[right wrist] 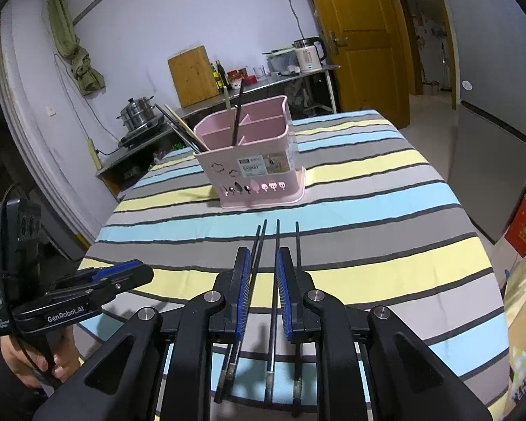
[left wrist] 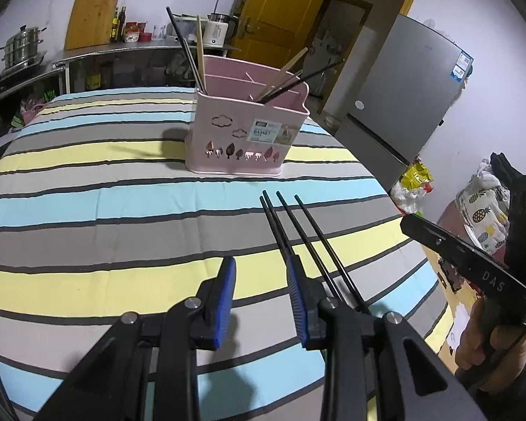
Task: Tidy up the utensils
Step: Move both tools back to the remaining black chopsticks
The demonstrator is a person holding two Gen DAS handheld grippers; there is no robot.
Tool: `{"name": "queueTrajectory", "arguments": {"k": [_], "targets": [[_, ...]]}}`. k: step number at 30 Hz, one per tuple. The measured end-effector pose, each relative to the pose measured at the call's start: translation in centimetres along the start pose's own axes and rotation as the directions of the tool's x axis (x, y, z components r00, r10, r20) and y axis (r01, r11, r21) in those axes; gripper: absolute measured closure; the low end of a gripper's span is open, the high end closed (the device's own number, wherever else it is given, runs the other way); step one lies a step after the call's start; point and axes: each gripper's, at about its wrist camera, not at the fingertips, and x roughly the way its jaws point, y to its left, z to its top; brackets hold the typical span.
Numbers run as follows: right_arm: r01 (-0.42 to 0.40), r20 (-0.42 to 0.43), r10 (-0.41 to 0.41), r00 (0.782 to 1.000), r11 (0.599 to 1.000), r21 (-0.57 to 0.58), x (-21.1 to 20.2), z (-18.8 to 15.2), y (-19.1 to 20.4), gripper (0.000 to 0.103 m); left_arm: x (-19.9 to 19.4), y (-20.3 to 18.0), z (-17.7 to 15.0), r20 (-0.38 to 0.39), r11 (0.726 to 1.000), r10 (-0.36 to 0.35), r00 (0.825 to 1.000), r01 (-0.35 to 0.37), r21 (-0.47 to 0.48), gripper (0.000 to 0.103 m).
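- Table [right wrist: 385, 189]: covered by a cloth striped in blue, yellow and grey.
- Pink utensil basket [left wrist: 243, 133]: stands upright on the cloth at the far middle. It has several compartments. Dark and pale chopsticks lean out of two of them, at opposite ends.
- Black chopsticks [right wrist: 277, 245]: four lie loose on the cloth on the near side of the basket, well apart from it, tips pointing towards it, spread in a narrow fan.
- Left gripper [left wrist: 261, 294]: hangs over the cloth just left of the loose chopsticks. Blue pads stand apart, nothing between them.
- Right gripper [right wrist: 263, 291]: sits directly above the loose chopsticks. Pads stand a narrow gap apart; chopsticks show through the gap below, and no pad presses on them.
- Hands: one grips each tool's handle, the left hand [right wrist: 35, 365] and the right hand [left wrist: 487, 340].
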Motion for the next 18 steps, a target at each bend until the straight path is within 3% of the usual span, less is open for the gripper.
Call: {"name": "queueTrajectory", "arguments": {"k": [18], "targets": [[0.010,-0.059,-0.008,0.998,1.000,0.028,2.9,-0.5,-1.8,0.087,6.1,-0.5,1.3,-0.110,1.000,0.015,0.994,-0.017,-0.011,0.072]]}}
